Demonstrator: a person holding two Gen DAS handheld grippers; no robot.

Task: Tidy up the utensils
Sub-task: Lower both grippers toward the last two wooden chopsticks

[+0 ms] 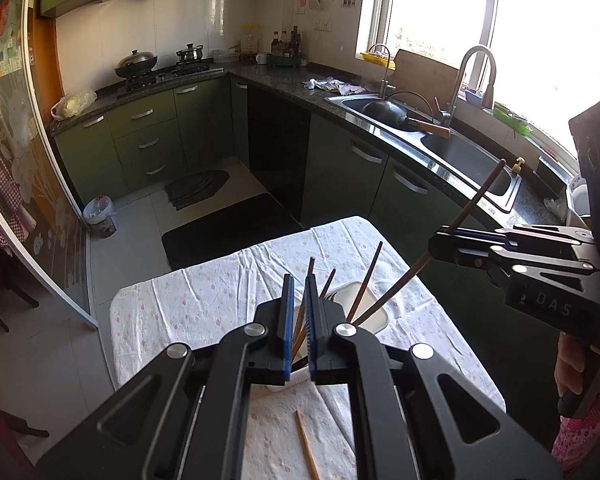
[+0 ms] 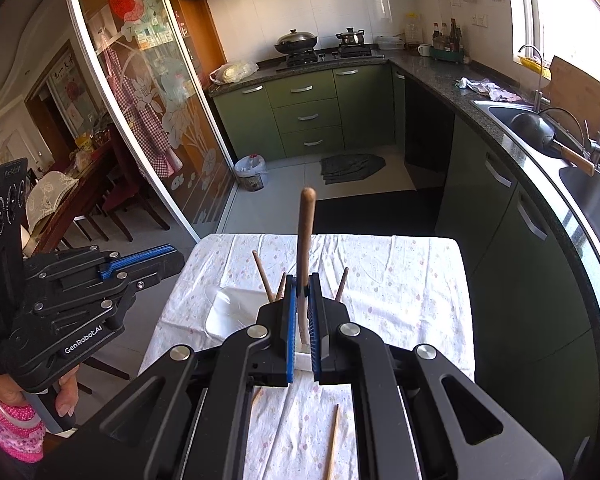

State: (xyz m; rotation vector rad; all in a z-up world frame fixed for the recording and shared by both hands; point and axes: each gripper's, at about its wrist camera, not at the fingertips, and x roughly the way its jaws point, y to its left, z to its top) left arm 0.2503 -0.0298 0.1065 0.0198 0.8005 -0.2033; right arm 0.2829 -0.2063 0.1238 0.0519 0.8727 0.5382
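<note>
A white utensil holder (image 1: 370, 312) stands on the table with several brown chopsticks (image 1: 366, 280) leaning in it; it also shows in the right wrist view (image 2: 230, 312). My right gripper (image 2: 303, 280) is shut on a dark brown chopstick (image 2: 305, 224), held upright over the holder; in the left wrist view my right gripper (image 1: 440, 242) holds that chopstick (image 1: 478, 196) slanted into the holder. My left gripper (image 1: 298, 280) hovers just above the holder, jaws nearly closed and empty. It shows at left in the right wrist view (image 2: 176, 258).
A loose light chopstick (image 1: 306, 444) lies on the floral tablecloth (image 1: 204, 304) near me, also seen in the right wrist view (image 2: 333, 440). Another chopstick end (image 2: 256, 396) lies beside it. Green cabinets, a sink (image 1: 456, 148) and a stove surround the table.
</note>
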